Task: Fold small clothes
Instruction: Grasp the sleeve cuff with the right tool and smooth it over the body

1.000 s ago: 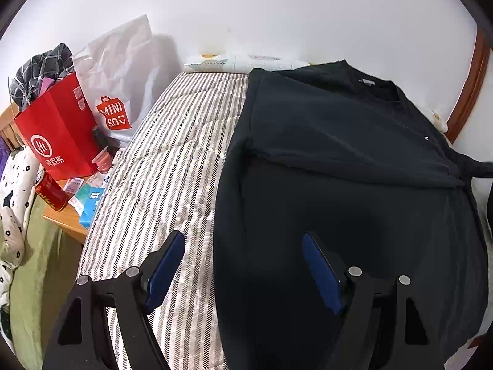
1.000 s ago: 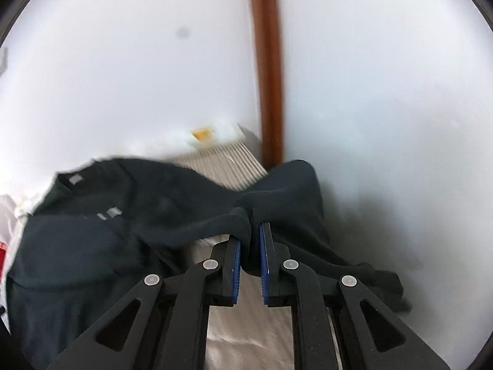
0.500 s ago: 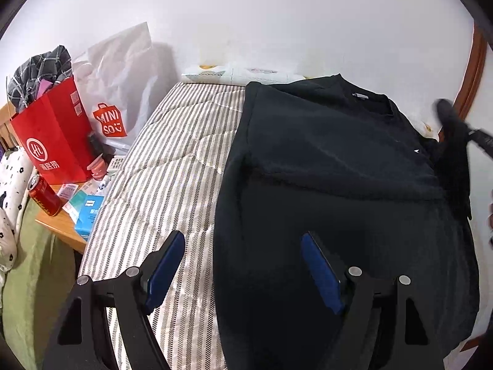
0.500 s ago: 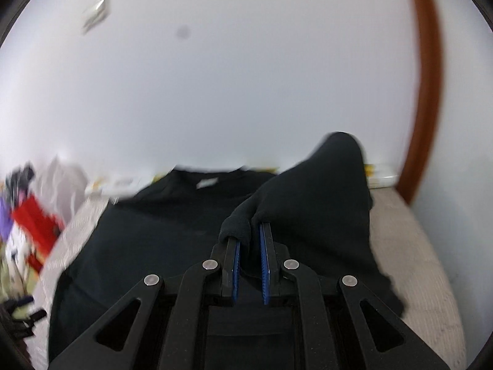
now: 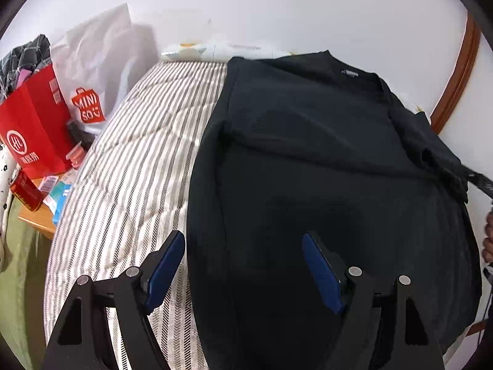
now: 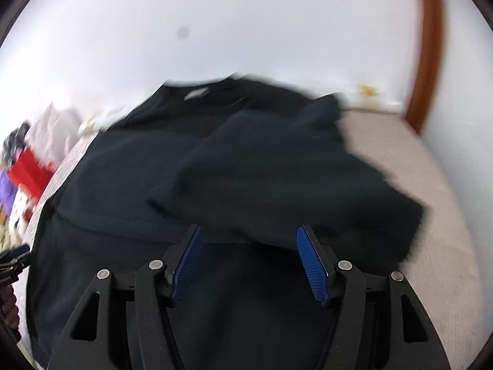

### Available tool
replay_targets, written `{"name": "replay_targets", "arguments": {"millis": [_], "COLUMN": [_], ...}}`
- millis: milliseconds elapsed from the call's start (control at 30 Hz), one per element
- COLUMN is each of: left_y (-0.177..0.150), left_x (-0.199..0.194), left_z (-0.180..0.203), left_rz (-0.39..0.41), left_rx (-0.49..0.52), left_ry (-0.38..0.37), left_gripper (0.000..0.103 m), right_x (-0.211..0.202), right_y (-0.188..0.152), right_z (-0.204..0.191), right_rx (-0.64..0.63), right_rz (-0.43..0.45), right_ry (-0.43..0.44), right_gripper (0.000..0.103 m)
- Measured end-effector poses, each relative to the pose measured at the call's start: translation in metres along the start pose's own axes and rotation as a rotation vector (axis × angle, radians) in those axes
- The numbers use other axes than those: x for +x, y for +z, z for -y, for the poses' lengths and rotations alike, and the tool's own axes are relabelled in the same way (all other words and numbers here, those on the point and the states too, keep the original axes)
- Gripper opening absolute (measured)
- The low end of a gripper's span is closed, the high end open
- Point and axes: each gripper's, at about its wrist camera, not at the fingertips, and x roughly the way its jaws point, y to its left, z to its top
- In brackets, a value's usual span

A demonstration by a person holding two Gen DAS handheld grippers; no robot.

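Observation:
A black long-sleeved shirt [image 5: 308, 160] lies flat on the striped mattress [image 5: 132, 166], collar towards the wall. My left gripper [image 5: 245, 243] hovers open over the shirt's lower left part, with one finger over the mattress and the other over the cloth. In the right wrist view, the right sleeve [image 6: 277, 178] lies folded across the shirt body [image 6: 123, 185]. My right gripper [image 6: 249, 231] is opening just behind the sleeve. The sleeve's near edge lies loose between the blue pads [image 6: 311, 265], which do not press on it. The picture is blurred.
A red paper bag [image 5: 34, 123] and a white shopping bag [image 5: 101, 71] stand left of the bed. A red can [image 5: 26, 191] sits on a wooden side table [image 5: 37, 222]. White walls close off the far side, and a brown wooden frame [image 6: 425, 46] stands at the right.
My right gripper carried the sleeve from the bed's right side leftwards over the shirt body, then opened and let it go. The left gripper stayed open and almost still.

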Motion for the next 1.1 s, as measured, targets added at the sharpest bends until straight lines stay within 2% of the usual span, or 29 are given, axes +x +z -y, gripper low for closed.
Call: {"name": "replay_targets", "arguments": {"millis": [100,167,300,433,467,500,533,600,700,800,933,1100], "left_y": [-0.003,-0.003,-0.006,-0.009,-0.010,-0.011,-0.012,-0.013,-0.013,-0.012,-0.010,-0.007], "left_x": [0.004,0.006,0.013,0.013,0.013,0.013,0.013,0.012,0.011,0.011,0.008,0.002], "left_z": [0.000,0.002,0.004,0.009,0.010,0.011,0.011,0.010,0.009,0.006,-0.001,-0.015], "left_rz": [-0.011,-0.010,-0.026,-0.022,-0.023,-0.022,-0.021,-0.017,-0.015,-0.017,-0.014,-0.005], "left_rx": [-0.001,0.004,0.002,0.041,0.049,0.053,0.053,0.053,0.047,0.039,0.009,-0.029], "left_ry": [-0.002,-0.006,0.006,0.030,0.038,0.042,0.040,0.035,0.027,0.014,-0.016,-0.024], "left_gripper": [0.077,0.077,0.078,0.080,0.080,0.080,0.081,0.081,0.081,0.081,0.081,0.081], "right_x": [-0.020,-0.019,0.007,0.025,0.026,0.025,0.023,0.017,-0.001,-0.016,-0.010,0.026], "right_y": [-0.002,-0.003,-0.010,-0.008,-0.006,-0.003,-0.001,0.010,0.028,0.045,0.062,0.070], "right_z": [0.049,0.074,0.110,0.113,0.115,0.113,0.109,0.091,0.054,0.012,-0.039,-0.122], "right_rx": [0.088,0.147,0.252,0.278,0.289,0.297,0.291,0.246,0.158,0.094,0.070,0.001], "right_rz": [0.052,0.038,-0.066,-0.060,-0.047,-0.031,-0.015,0.019,0.083,0.127,0.112,0.078], "right_ry": [-0.102,-0.134,-0.072,-0.032,-0.020,-0.021,-0.010,0.003,-0.003,0.052,0.164,0.255], "right_gripper": [0.074,0.074,0.075,0.074,0.070,0.055,0.046,0.017,0.017,0.017,0.017,0.017]}}
